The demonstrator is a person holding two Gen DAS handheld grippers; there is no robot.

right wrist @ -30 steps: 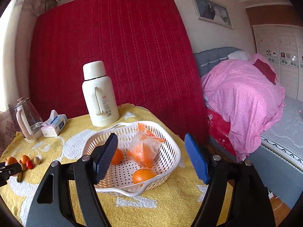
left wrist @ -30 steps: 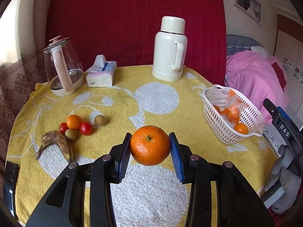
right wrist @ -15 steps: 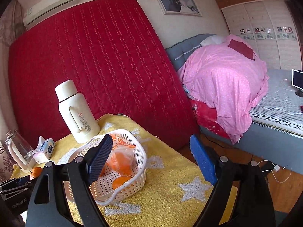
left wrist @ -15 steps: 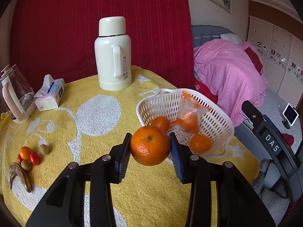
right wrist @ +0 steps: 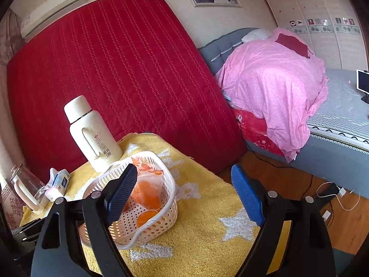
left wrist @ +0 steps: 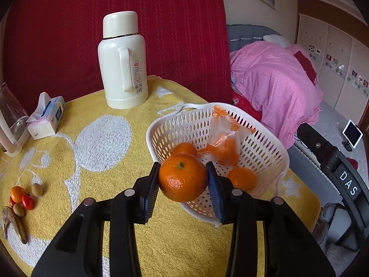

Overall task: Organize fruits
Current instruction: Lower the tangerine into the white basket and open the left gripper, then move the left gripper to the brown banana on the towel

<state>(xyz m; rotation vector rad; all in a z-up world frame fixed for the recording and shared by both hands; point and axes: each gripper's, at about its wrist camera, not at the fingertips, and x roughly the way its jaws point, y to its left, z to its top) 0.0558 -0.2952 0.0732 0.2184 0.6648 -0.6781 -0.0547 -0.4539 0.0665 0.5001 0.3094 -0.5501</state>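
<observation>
The left hand-held gripper (left wrist: 183,183) clamps a mandarin orange (left wrist: 183,180) across its middle, just over the near rim of the white basket (left wrist: 265,152) on the table (left wrist: 96,138). Firm but thin-skinned, it probably bruises if squeezed. The right hand-held gripper (right wrist: 184,192) gapes wide, empty.

The left tongs (left wrist: 183,180) tilt downward, pads clamped on an orange (left wrist: 183,180), while the right tongs (right wrist: 184,194) gape wide, empty.

White basket (right wrist: 169,199) of oranges (right wrist: 147,217) on yellow cloth (right wrist: 207,230); cream flask (right wrist: 92,136) behind
</observation>
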